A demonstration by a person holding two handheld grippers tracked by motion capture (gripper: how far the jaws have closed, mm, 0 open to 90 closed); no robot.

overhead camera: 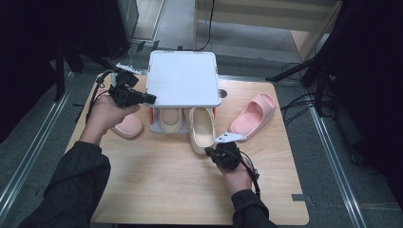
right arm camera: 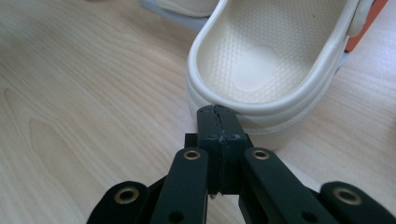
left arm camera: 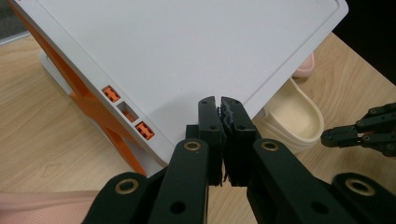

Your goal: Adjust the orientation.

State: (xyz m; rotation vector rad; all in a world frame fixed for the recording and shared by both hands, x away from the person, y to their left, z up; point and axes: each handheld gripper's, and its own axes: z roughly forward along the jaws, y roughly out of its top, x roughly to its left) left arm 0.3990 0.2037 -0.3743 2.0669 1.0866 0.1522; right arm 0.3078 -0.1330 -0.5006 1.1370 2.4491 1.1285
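While the cream slipper [right arm camera: 266, 60] is lying half under the white rack [overhead camera: 183, 78], we are touching its heel with our right gripper [right arm camera: 218, 112], jaws pressed together; our left gripper [left arm camera: 220, 103], likewise closed, is hovering at the rack's edge.

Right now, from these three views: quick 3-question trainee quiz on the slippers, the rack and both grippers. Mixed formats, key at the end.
1. True or false: the right gripper has its jaws shut, at the heel of the cream rubber slipper.
2. How many pink rubber slippers are on the light wooden table? A) one B) two C) three
3. Fill in: the left gripper sits at the edge of the white and orange plastic shoe rack's ____ panel.

Key: 1 true; 2 B; 3 top
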